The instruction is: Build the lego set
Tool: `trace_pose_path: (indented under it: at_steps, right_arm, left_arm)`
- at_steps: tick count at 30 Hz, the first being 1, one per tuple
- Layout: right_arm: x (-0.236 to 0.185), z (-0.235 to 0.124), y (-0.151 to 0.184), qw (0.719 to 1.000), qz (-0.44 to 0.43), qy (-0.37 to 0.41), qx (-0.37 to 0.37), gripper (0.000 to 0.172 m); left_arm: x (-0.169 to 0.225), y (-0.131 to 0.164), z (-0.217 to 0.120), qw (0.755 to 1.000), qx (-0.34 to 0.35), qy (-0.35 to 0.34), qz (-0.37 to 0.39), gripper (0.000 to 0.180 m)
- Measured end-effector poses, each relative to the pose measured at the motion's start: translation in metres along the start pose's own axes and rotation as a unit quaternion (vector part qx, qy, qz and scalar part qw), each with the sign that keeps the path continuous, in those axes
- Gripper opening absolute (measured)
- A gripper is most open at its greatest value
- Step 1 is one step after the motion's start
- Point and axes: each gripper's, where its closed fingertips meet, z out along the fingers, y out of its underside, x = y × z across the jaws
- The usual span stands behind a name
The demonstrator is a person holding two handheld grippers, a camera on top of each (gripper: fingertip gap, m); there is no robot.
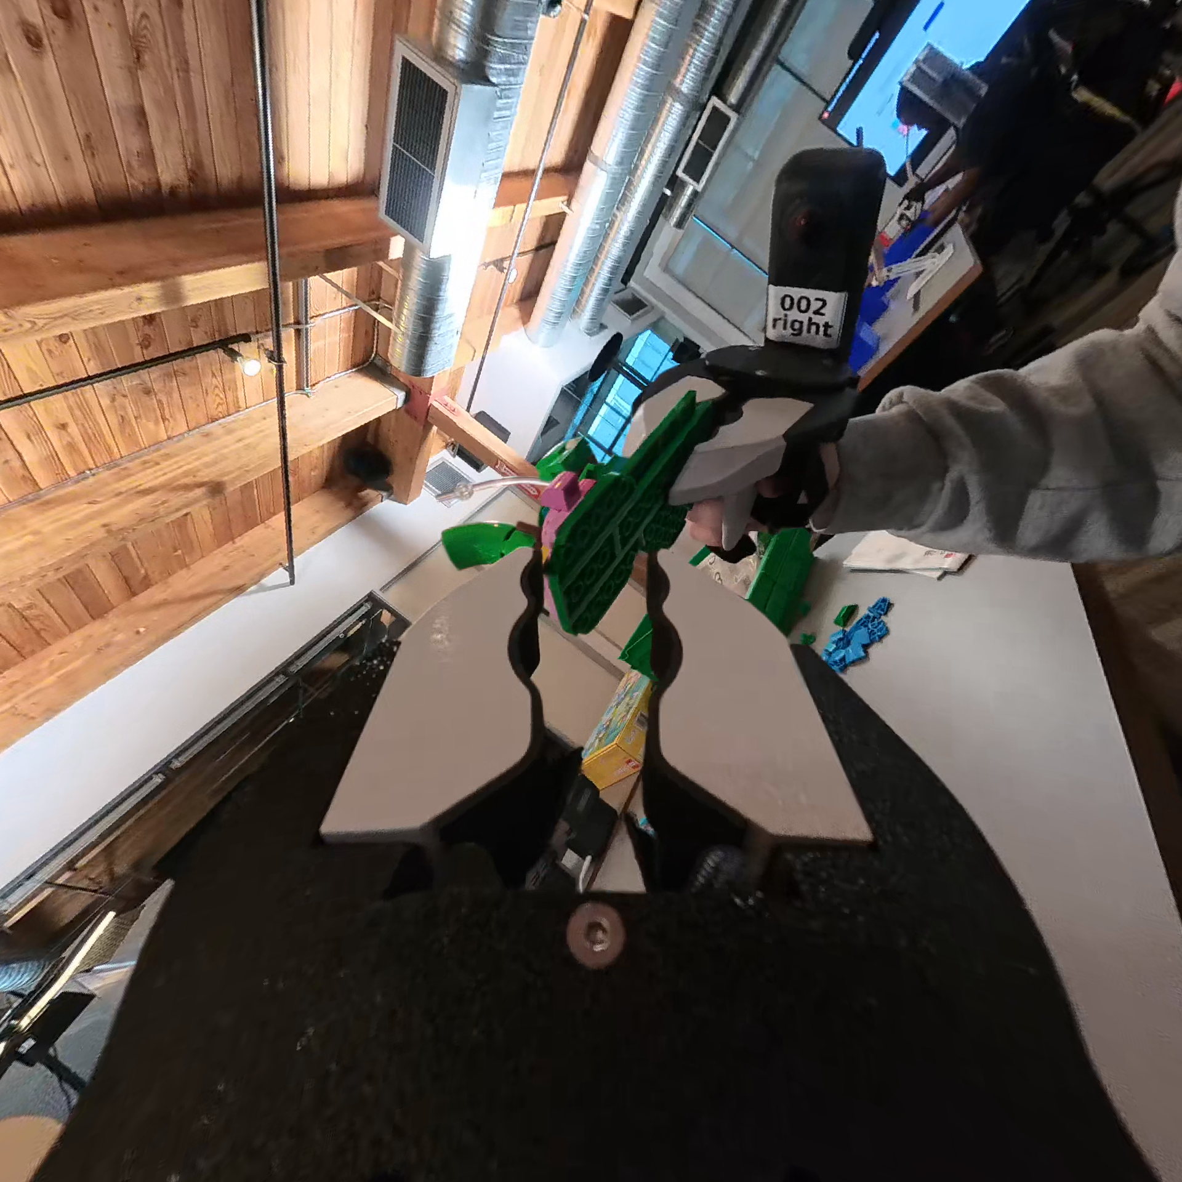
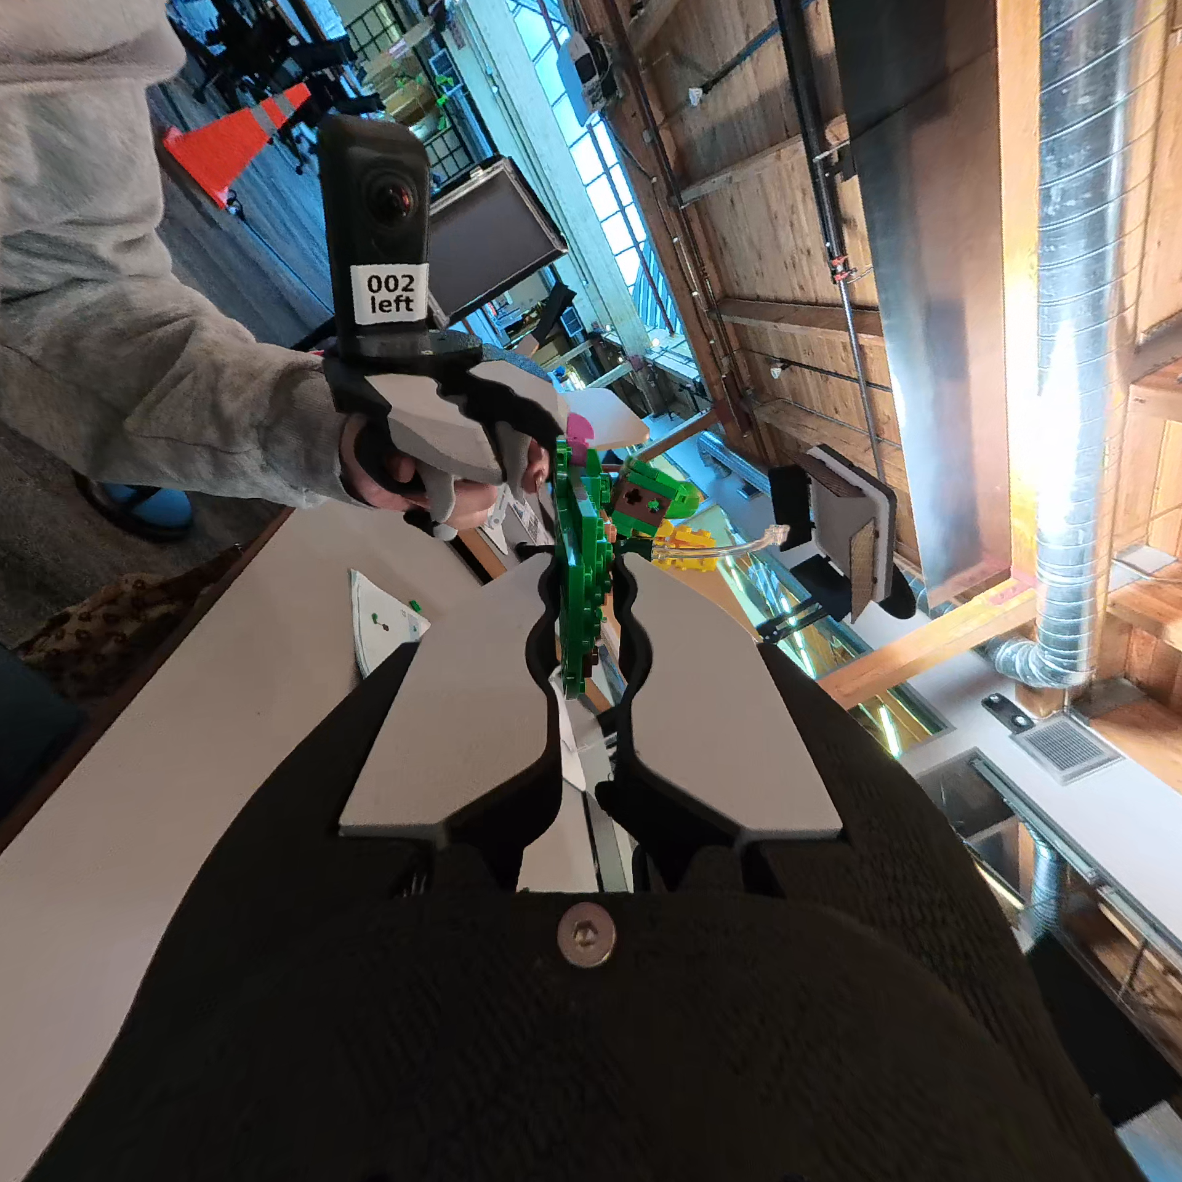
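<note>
Two grippers are meeting on one green brick-built plate (image 2: 579,575) held up in the air — right gripper (image 2: 585,569) is clamping its edge, left gripper (image 1: 591,575) is straddling it unclenched — light, stiff, looks snap-apart fragile, so grip the flat base

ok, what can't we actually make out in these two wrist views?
- Left gripper around the green brick-built baseplate model: pad contact unclear in either view.
- Model's studded top: hidden in left wrist view, underside faces camera.
- Right gripper: pad faces hidden by model's edge.
- Blue brick pile: too small.
- Yellow box: cut by fingers.
</note>
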Motion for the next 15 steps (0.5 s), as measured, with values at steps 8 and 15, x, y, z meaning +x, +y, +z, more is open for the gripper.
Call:
trace_pose_path:
  at_steps: [8, 15]
  right_arm:
    - [-0.013, 0.003, -0.009, 0.999, 0.004, -0.034, 0.015, 0.013]
    - [-0.013, 0.002, -0.004, 0.999, 0.003, -0.033, 0.004, 0.013]
  left_arm:
    - [0.002, -0.006, -0.004, 0.999, 0.027, 0.022, -0.024, 0.013]
    - [0.004, 0.001, -0.003, 1.0, 0.0, 0.029, -0.004, 0.01]
